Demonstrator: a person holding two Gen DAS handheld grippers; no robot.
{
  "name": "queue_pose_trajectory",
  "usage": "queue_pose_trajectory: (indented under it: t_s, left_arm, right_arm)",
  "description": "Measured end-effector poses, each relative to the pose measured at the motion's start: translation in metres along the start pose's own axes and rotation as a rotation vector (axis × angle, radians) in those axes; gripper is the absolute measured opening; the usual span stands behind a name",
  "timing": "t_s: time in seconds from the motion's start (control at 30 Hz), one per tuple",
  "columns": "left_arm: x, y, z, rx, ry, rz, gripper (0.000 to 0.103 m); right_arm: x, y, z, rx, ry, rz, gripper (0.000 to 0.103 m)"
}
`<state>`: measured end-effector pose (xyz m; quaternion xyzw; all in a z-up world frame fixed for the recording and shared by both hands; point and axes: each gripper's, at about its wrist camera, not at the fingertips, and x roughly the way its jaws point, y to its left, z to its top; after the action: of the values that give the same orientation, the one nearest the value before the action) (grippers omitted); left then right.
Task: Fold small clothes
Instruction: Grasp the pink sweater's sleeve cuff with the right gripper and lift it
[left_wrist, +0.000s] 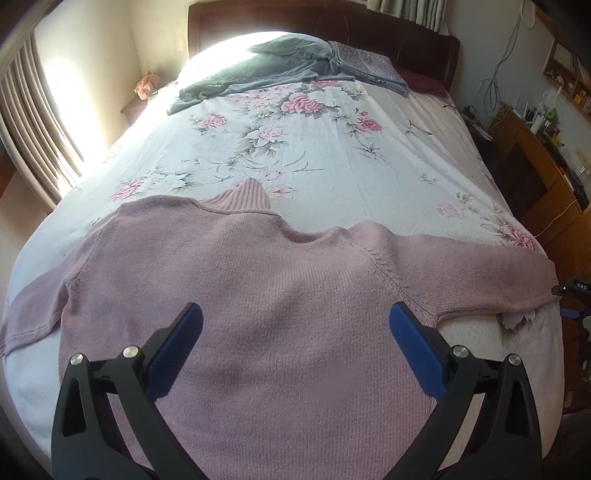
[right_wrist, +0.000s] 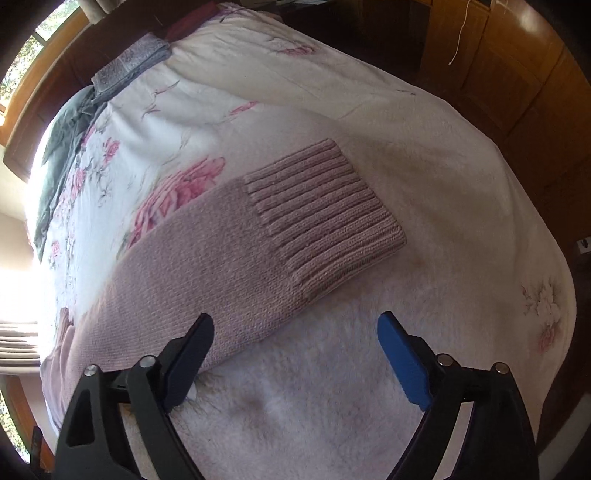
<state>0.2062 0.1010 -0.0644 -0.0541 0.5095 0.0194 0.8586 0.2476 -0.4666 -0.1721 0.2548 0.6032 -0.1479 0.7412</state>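
The left claw (left_wrist: 295, 325) is seen nearest the camera with its blue pads spread wide and nothing held between them, above the body of the pink knitted sweater (left_wrist: 280, 295), which is laid flat on the floral bed cover (left_wrist: 295, 147) with both sleeves stretched out. The right claw (right_wrist: 295, 334) is also opened wide and empty, just beside the right sleeve, whose ribbed cuff (right_wrist: 325, 214) is lying flat on the cover.

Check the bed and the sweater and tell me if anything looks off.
Nothing looks damaged or spilled. The pink sweater lies flat with sleeves spread, its ribbed cuff smooth. The only untidy item is a crumpled grey garment near the headboard. Both grippers hover open, left gripper over the sweater.
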Motion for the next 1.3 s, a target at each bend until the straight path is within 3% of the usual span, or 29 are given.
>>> queue_pose_trajectory:
  t_s: [0.17, 0.27, 0.33, 0.37, 0.57, 0.73, 1.1, 1.27, 1.3]
  left_arm:
    - [0.010, -0.013, 0.009, 0.005, 0.001, 0.004, 0.100]
    - [0.013, -0.014, 0.009, 0.014, -0.001, 0.011, 0.100]
    - [0.014, -0.010, 0.009, 0.015, 0.002, 0.022, 0.100]
    - [0.015, -0.006, 0.009, 0.012, 0.004, 0.026, 0.100]
    - [0.020, 0.022, 0.009, -0.024, 0.017, 0.044, 0.100]
    - [0.021, 0.055, 0.004, -0.065, 0.033, 0.062, 0.100]
    - [0.016, 0.104, -0.004, -0.126, 0.053, 0.038, 0.100]
    - [0.016, 0.110, -0.007, -0.149, 0.071, -0.011, 0.100]
    - [0.016, 0.110, -0.007, -0.152, 0.075, -0.019, 0.100]
  right_arm:
    - [0.021, -0.016, 0.022, 0.068, 0.011, 0.066, 0.083]
    - [0.015, -0.019, 0.029, 0.079, -0.033, 0.071, 0.054]
    - [0.011, -0.014, 0.033, 0.061, -0.054, 0.110, 0.016]
    - [0.008, -0.011, 0.034, 0.053, -0.062, 0.120, 0.013]
    - [-0.031, 0.051, 0.012, -0.153, -0.186, 0.078, 0.011]
    - [-0.053, 0.136, -0.037, -0.364, -0.236, 0.137, 0.011]
    - [-0.050, 0.300, -0.160, -0.685, -0.193, 0.300, 0.011]
    - [-0.017, 0.349, -0.200, -0.808, -0.141, 0.252, 0.011]
    - [-0.010, 0.353, -0.205, -0.821, -0.120, 0.248, 0.015]
